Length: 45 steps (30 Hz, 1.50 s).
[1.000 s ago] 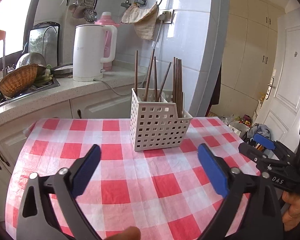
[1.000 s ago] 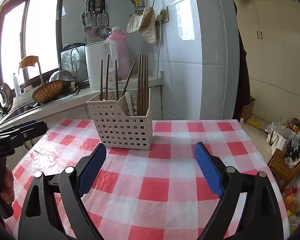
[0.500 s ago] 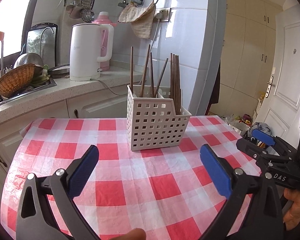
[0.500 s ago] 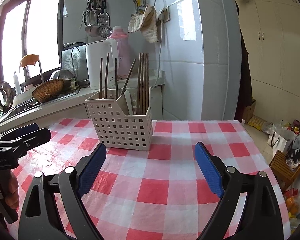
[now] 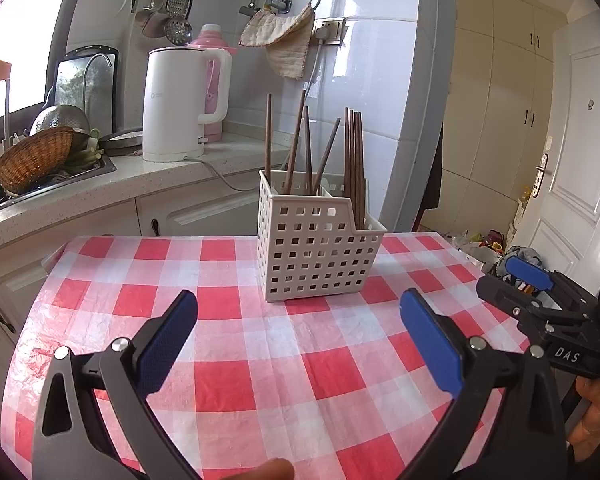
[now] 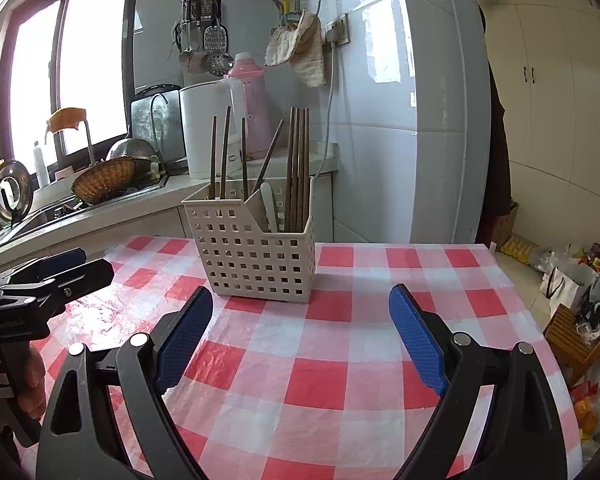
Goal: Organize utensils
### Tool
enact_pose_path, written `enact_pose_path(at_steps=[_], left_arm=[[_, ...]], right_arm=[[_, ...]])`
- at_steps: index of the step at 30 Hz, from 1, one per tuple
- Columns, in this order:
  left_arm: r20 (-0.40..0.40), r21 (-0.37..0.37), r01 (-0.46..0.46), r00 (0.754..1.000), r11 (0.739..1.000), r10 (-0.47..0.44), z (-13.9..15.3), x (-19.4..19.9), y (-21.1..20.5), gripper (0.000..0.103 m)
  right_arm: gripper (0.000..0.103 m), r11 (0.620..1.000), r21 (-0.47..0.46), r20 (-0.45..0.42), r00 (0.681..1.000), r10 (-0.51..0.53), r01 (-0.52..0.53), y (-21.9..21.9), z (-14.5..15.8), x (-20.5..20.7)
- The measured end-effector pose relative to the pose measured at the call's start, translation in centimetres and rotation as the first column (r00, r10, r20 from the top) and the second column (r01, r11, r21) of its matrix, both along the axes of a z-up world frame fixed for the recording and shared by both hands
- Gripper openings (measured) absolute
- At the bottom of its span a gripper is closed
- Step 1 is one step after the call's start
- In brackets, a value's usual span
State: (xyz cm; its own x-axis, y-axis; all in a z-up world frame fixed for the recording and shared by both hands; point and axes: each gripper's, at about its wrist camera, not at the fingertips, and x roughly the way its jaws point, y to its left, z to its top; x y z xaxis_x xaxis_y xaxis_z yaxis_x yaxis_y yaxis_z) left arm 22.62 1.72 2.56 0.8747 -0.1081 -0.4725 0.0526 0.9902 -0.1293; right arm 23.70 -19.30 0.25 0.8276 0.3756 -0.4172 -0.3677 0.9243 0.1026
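- Presently, a checked tablecloth is seen bare of loose utensils.
- White basket stands mid-table, chopsticks upright inside; a pale utensil, possibly a spoon, is noted.
- Left gripper and right gripper are held wide, empty.
- Sorting appears finished; withdrawal is judged next.

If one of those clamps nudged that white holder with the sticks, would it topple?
Probably it would slide first: the perforated white caddy sits flat on a glossy checked tablecloth. It looks light, thin plastic. The tall chopsticks rise well above its rim, so a high push may tip it.
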Motion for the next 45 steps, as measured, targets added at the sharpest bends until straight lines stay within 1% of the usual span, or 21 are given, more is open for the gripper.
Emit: enact_pose_path(at_steps=[45], left_arm=[[0.012,-0.001,0.006,1.000,1.000,-0.006,0.24,-0.23,-0.31,0.098]], right_arm=[[0.084,1.000,0.001,-0.003,1.000,0.010,-0.010,0.07,0.13,-0.22]])
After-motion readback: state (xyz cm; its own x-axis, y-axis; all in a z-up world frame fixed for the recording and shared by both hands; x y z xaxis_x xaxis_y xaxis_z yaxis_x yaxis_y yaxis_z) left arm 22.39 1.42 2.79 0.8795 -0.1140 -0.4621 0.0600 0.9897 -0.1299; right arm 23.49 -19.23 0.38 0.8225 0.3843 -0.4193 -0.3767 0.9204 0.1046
